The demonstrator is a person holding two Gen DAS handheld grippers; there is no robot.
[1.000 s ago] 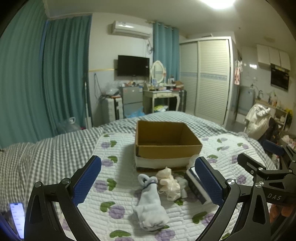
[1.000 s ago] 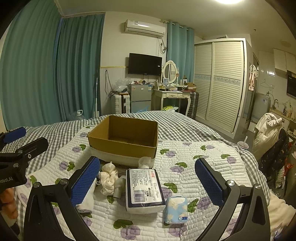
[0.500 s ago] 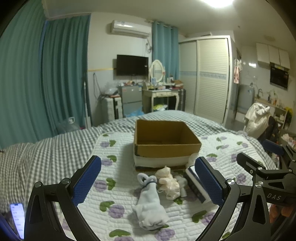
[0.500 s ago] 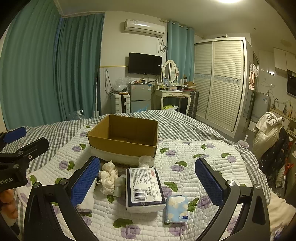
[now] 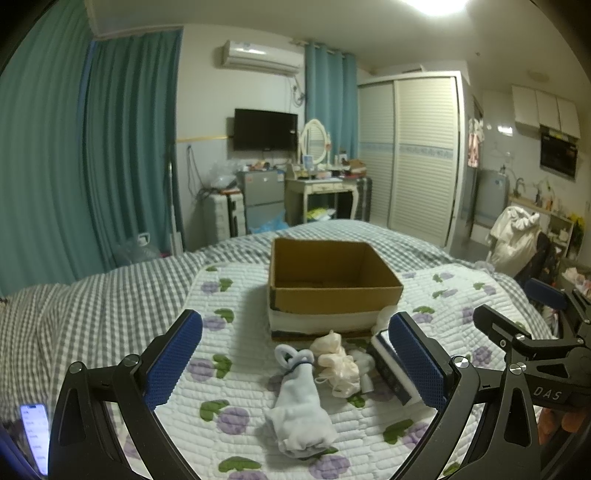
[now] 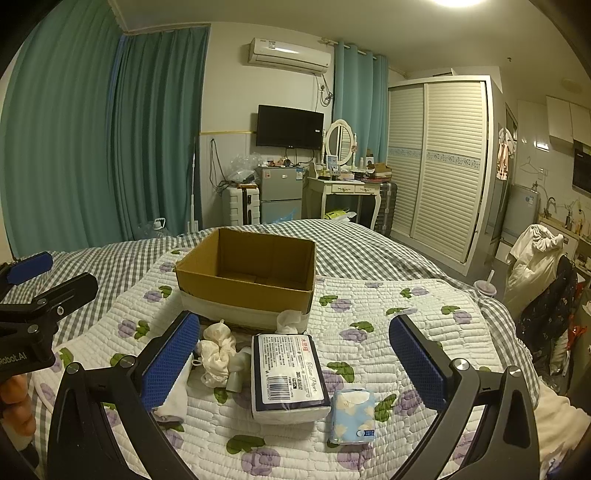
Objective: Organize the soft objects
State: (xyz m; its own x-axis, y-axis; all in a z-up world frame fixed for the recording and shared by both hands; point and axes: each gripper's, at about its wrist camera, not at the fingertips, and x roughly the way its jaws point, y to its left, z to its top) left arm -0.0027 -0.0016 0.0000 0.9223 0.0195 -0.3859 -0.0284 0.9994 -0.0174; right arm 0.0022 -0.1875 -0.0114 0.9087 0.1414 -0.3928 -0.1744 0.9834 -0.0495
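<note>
Socks between spread left tongs

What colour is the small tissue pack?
Light blue small tissue pack with white flowers; clearest in right wrist view.

Bedroom under bright ceiling light. Teal curtains across left wall, second pair behind mirror. White air conditioner high on wall, black TV below. Small grey fridge, white dressing table with oval mirror, white suitcase beside fridge. Louvred white wardrobe at right. Grey checked bedding under floral quilted mat. Chair heaped with clothes far right
</note>
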